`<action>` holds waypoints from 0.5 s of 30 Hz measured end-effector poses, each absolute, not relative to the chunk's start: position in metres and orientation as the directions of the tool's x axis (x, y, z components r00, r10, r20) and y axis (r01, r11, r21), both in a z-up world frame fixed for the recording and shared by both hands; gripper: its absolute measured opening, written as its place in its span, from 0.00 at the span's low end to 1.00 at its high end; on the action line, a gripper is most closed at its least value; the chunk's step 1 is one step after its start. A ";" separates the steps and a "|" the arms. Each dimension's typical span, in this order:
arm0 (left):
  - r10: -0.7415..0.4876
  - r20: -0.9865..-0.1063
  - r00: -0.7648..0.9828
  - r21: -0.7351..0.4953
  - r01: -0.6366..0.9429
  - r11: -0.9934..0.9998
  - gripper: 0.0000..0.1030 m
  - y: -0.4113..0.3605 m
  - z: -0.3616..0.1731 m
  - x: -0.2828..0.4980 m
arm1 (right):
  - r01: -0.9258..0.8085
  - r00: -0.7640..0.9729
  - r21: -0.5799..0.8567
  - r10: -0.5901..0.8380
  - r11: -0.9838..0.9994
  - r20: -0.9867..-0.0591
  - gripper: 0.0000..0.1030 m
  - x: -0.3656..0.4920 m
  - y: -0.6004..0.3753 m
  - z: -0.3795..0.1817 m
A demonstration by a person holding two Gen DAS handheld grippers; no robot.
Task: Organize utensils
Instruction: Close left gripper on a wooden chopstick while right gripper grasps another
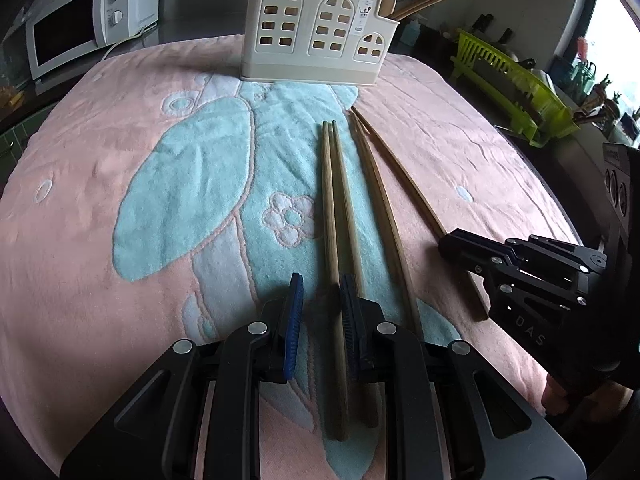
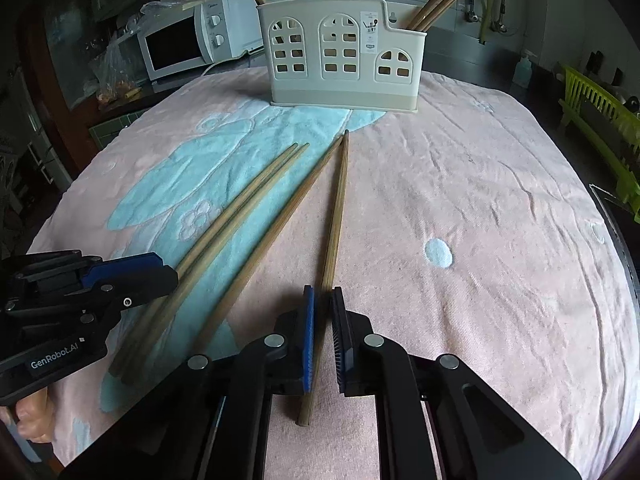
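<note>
Four slim wooden chopsticks (image 2: 256,236) on terry towel (image 2: 460,200); right gripper (image 2: 323,336) clamps one, left gripper (image 1: 320,316) straddles two unclamped

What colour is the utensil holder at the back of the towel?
Cream, with a beige base band; the holder has arched window cut-outs. Clearest in the right wrist view.

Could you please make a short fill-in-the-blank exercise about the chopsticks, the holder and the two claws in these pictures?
1. ____ chopsticks lie on the towel.
2. The right claw is shut on ____ chopstick.
3. The left claw straddles a pair of ____.
4. The cream holder has window-shaped ____.

Missing words: four; one; chopsticks; holes
</note>
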State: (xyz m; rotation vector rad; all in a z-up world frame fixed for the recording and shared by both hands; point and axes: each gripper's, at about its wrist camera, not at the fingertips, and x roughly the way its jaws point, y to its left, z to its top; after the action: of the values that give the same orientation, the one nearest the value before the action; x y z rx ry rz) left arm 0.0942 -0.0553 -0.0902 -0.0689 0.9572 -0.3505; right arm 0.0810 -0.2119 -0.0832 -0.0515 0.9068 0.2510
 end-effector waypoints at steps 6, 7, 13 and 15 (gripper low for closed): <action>-0.278 -0.794 0.540 -0.145 0.276 0.950 0.18 -0.068 -0.091 0.092 | -0.230 0.594 0.065 0.193 0.971 -0.781 0.08 0.082 -0.213 -0.085; -0.267 -0.794 0.546 -0.126 0.282 0.951 0.18 -0.071 -0.091 0.091 | -0.229 0.594 0.065 0.193 0.971 -0.781 0.08 0.082 -0.213 -0.085; -0.250 -0.799 0.546 -0.111 0.274 0.955 0.07 -0.068 -0.090 0.092 | -0.227 0.598 0.087 0.209 0.970 -0.773 0.07 0.080 -0.218 -0.084; -0.263 -0.801 0.538 -0.128 0.275 0.953 0.05 -0.066 -0.089 0.093 | -0.228 0.605 0.084 0.209 0.970 -0.768 0.07 0.078 -0.220 -0.081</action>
State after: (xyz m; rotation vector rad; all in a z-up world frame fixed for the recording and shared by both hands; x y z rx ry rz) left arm 0.0930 -0.0657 -0.0890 0.0139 0.9499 -0.3199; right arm 0.0781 -0.2197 -0.0811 -0.0229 0.8856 0.2523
